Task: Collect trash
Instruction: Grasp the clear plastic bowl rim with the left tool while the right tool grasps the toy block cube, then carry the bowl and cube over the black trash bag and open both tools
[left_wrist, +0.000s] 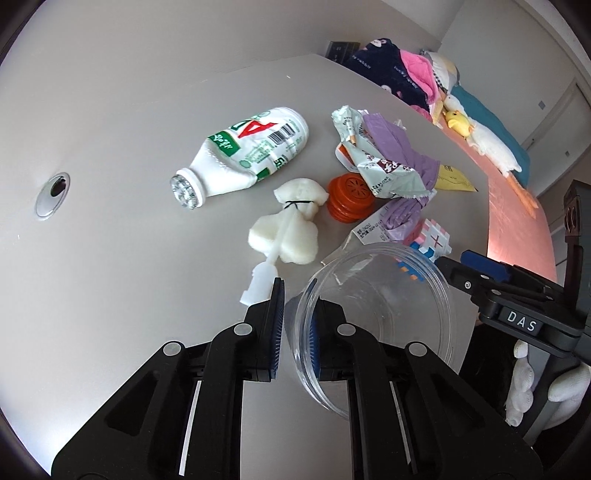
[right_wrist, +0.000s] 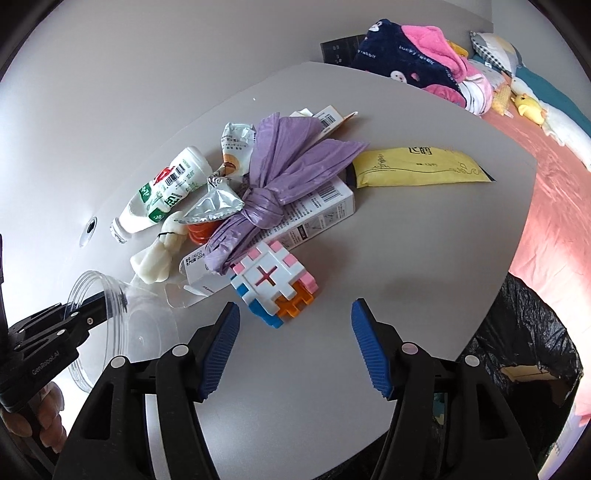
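Most of the trash remained on the grey table (right_wrist: 424, 236), so collection looked barely begun. Taking the knotted purple bag (right_wrist: 273, 192) as landmark: a crushed white bottle (left_wrist: 243, 155) lay to its left, a white foam scrubber (left_wrist: 284, 229) and orange caps (left_wrist: 349, 197) just beside the bottle, a foil wrapper (right_wrist: 218, 203) against the knot, a white carton (right_wrist: 314, 210) beneath it, a yellow packet (right_wrist: 417, 168) to its right and a coloured block toy (right_wrist: 273, 288) just in front.

The left gripper (left_wrist: 297, 306) was clamped on the rim of a clear plastic bowl (left_wrist: 380, 295), apparently lifted clear of the table near the toy. The right gripper (right_wrist: 295, 347) had its fingers wide apart, holding nothing, close before the toy. A black bin bag (right_wrist: 524, 354) hung past the table's right edge.

The bag's contents could not be made out, and the carton was largely covered.
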